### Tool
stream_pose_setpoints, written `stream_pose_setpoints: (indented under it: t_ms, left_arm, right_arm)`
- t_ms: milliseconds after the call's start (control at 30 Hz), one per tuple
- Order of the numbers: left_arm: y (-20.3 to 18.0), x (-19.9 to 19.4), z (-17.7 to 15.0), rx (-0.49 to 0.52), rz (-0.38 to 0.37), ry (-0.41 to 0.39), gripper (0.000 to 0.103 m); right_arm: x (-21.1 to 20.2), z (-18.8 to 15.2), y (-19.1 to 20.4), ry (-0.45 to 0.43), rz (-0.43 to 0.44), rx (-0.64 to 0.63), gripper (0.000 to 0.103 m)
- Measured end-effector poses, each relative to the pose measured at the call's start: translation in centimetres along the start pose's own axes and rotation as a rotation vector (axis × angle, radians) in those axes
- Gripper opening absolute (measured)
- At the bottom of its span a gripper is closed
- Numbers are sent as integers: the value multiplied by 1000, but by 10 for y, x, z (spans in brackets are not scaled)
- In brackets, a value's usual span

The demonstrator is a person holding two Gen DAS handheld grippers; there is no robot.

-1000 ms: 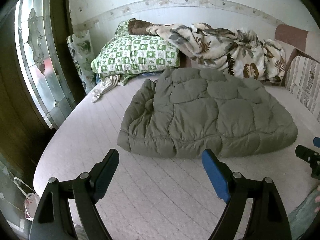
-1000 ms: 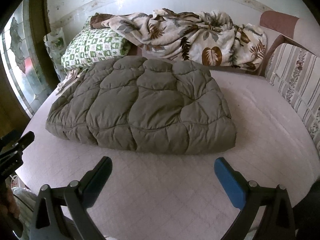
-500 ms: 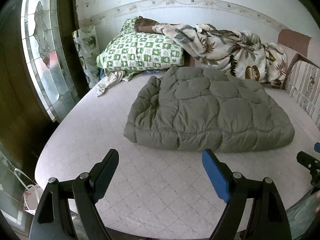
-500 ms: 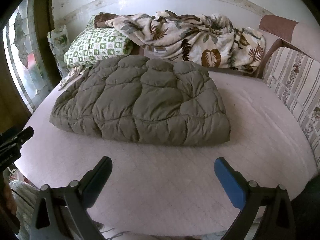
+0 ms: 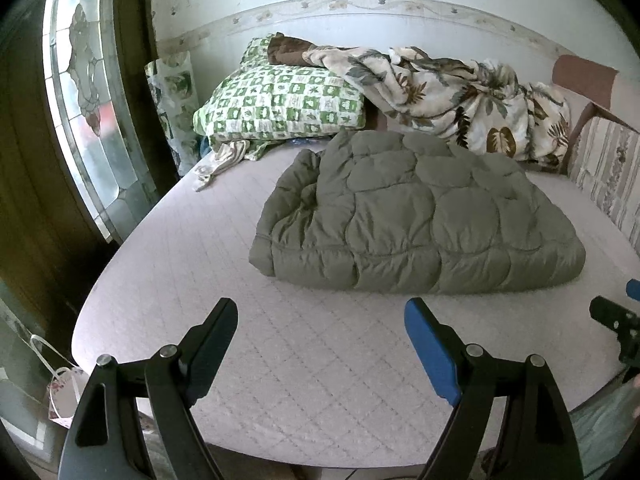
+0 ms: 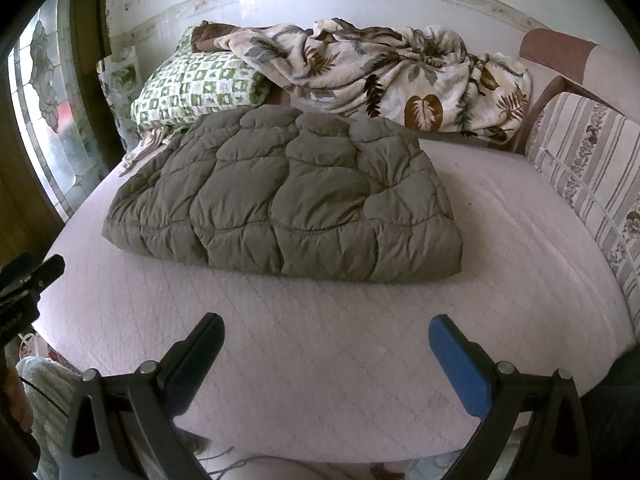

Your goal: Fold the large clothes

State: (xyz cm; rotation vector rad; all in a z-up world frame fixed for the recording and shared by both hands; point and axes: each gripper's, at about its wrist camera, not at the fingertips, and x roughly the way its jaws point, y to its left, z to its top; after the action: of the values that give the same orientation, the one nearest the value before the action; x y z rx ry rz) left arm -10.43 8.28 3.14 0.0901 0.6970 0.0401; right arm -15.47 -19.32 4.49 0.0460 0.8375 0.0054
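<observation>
1. Black and blue fingers of the left gripper (image 5: 320, 316) stand spread wide, holding nothing, above the near edge of the mattress (image 5: 280, 360).
2. The right gripper (image 6: 326, 332) is likewise spread and empty, near the same edge.
3. Past them, mid-bed, lies the olive quilted jacket (image 6: 296, 200), folded into a thick rectangular bundle, apart from both grippers.
4. Far behind sit a green checked pillow (image 5: 280, 104) and a leaf-print blanket (image 6: 380, 72).
5. Judgement: for another fold, pinch both near corners through all layers and lift evenly.
</observation>
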Motion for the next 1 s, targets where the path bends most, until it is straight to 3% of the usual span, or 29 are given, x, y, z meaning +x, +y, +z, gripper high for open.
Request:
stream_pose_setpoints:
  t_ms: [400, 1000]
  left_arm:
    - [-1, -10, -3, 10, -29, -22, 86]
    - [3, 13, -3, -24, -73, 20, 86]
  right_arm:
    - [-8, -1, 6, -2, -15, -2, 103]
    - [1, 2, 12, 25, -64, -13, 103]
